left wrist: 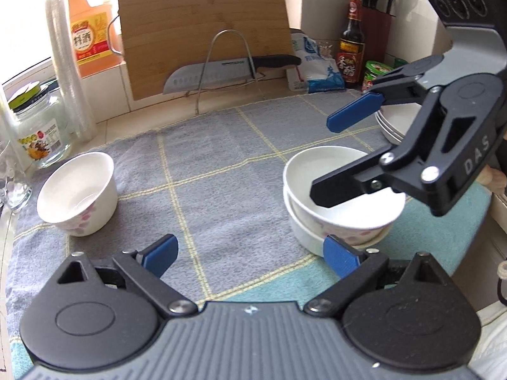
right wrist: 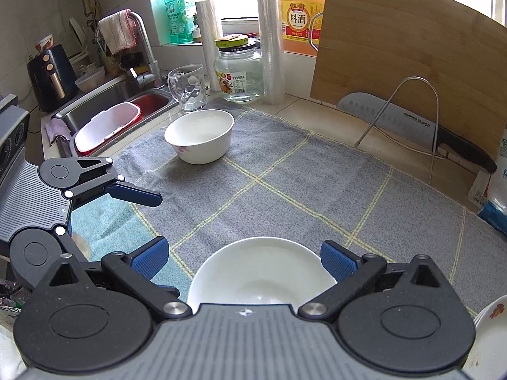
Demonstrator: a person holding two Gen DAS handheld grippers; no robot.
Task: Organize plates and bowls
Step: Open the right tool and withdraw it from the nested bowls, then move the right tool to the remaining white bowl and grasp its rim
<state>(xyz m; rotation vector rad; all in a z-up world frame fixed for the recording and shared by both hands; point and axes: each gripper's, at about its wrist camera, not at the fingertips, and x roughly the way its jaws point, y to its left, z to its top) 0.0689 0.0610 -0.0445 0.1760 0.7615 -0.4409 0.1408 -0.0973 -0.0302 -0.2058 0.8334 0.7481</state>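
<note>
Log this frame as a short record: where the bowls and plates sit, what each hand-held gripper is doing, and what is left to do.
surface: grey checked cloth on the counter
stacked bowls: two nested, right side of the cloth
single bowl: alone, left side of the cloth
plates: stack behind the nested bowls
left hand-held gripper: open, empty, between the bowls
right hand-held gripper: open, above the nested bowls, holding nothing
left to do: single bowl not yet stacked

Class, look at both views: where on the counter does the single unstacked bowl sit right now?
The single bowl sits on the grey checked cloth at its corner nearest the sink. It is left in the left wrist view, just before the glass jar and the glass mug.
</note>
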